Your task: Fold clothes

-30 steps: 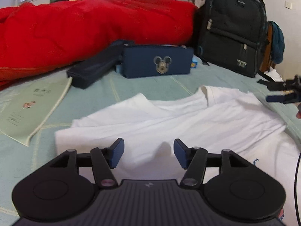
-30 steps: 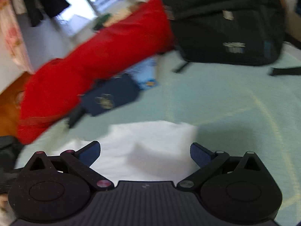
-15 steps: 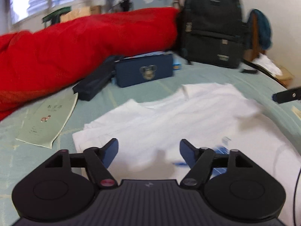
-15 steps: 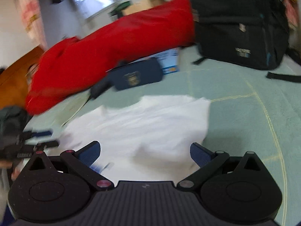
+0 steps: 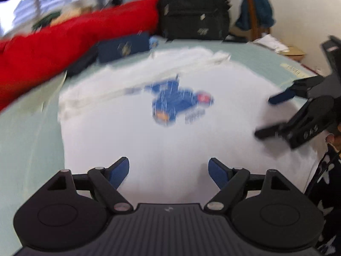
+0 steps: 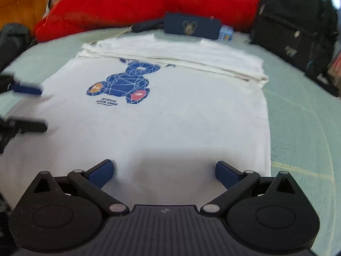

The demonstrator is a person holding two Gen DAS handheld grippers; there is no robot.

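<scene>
A pale green bed surface (image 6: 298, 111) carries a red quilt (image 6: 138, 2) along its far side, a black backpack (image 6: 294, 21) at the far right, and a white T-shirt (image 6: 170, 123) spread flat in the middle with its far part folded over in a band. Its print is a blue faceted bear (image 6: 125, 81) above small dark lettering too blurred to read, and beyond it lies a navy pouch (image 6: 191, 26) with a mouse-ears emblem. The left gripper (image 5: 168, 170) hovers over the shirt's near part, jaws opening with nothing between them, and the right gripper (image 6: 164, 171) stands wide apart, empty, above the near hem.
</scene>
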